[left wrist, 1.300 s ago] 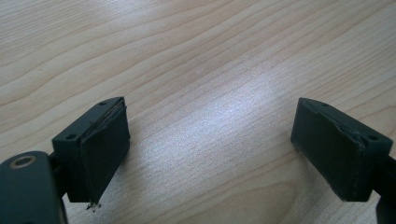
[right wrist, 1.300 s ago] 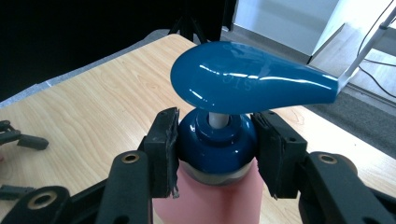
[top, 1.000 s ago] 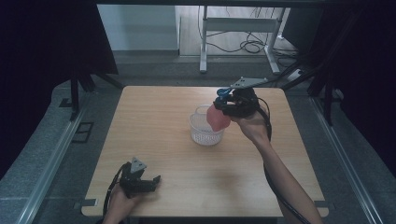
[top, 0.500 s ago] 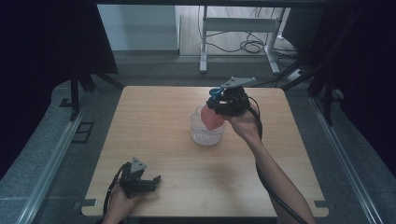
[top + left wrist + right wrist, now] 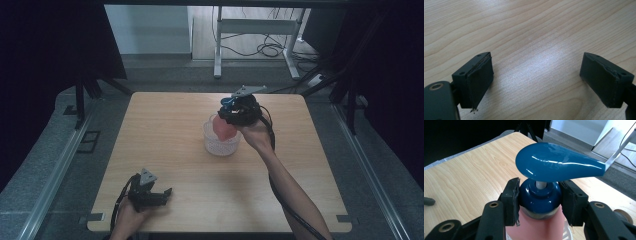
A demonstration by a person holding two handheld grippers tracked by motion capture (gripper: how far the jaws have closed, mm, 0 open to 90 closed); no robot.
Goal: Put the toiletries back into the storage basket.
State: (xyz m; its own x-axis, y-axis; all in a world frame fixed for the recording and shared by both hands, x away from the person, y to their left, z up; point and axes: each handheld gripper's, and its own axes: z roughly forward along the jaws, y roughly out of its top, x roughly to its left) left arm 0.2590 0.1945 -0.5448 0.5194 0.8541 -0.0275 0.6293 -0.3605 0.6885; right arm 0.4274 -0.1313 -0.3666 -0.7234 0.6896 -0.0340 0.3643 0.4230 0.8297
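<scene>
Pump bottle point(image 5: 537, 202) gripped by right tool point(image 5: 540, 203), over basket point(image 5: 221, 144)

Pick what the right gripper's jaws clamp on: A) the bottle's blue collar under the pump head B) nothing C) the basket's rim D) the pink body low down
A: the right gripper has both pads pressed on the blue collar of the pump bottle.

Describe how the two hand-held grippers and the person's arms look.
Both are black. The left hand-held gripper and right hand-held gripper each carry a grey three-cornered plate on top and trail a black cable. The jaws end in blocky, rectangular black pads, frayed at the edges. The forearms are bare, with no sleeves in sight.
</scene>
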